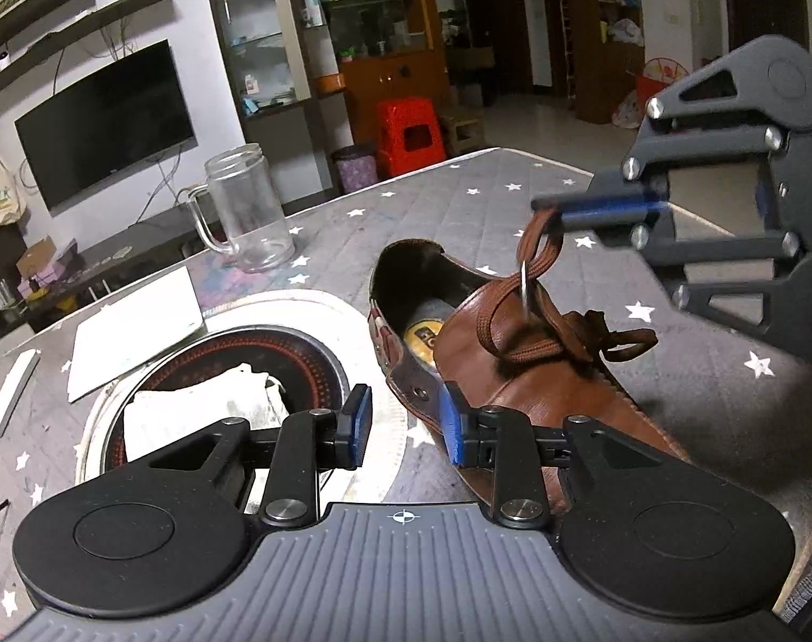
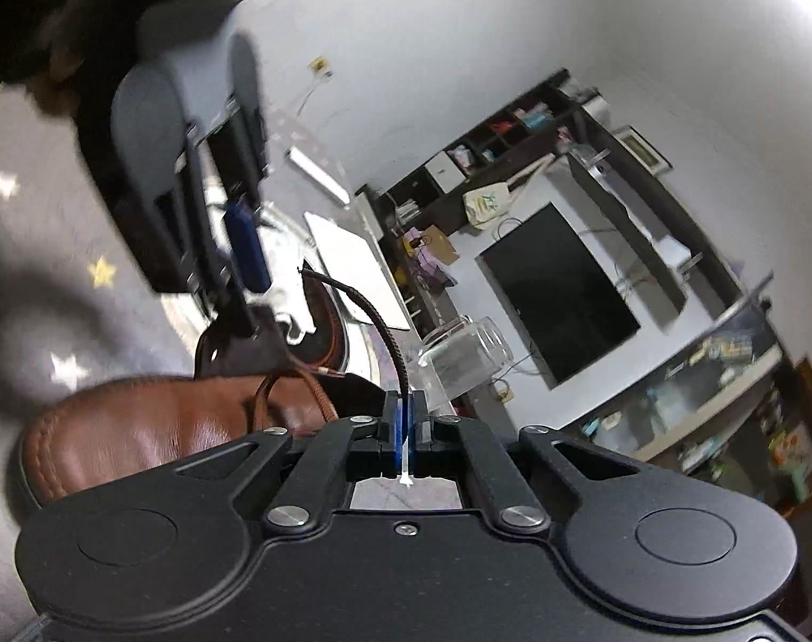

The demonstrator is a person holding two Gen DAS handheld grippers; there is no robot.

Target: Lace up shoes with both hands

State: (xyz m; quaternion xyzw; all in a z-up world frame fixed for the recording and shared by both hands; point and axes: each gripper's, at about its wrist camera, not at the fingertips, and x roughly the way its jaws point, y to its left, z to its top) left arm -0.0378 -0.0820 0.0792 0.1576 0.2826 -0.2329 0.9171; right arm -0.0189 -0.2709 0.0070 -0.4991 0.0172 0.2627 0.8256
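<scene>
place: home living room | evidence: wall television (image 1: pixel 104 120), display cabinet (image 1: pixel 261 27), red stool (image 1: pixel 410 131)

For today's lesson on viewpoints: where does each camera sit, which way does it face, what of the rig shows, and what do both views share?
Left wrist: on the left hand-held gripper, facing across the table at the shoe; the right hand-held gripper pinches the lace.
Right wrist: on the right hand-held gripper, rolled sideways, over the shoe toe, facing the television; its jaws are shut.
Shared: shoe, lace, glass mug, television.
</scene>
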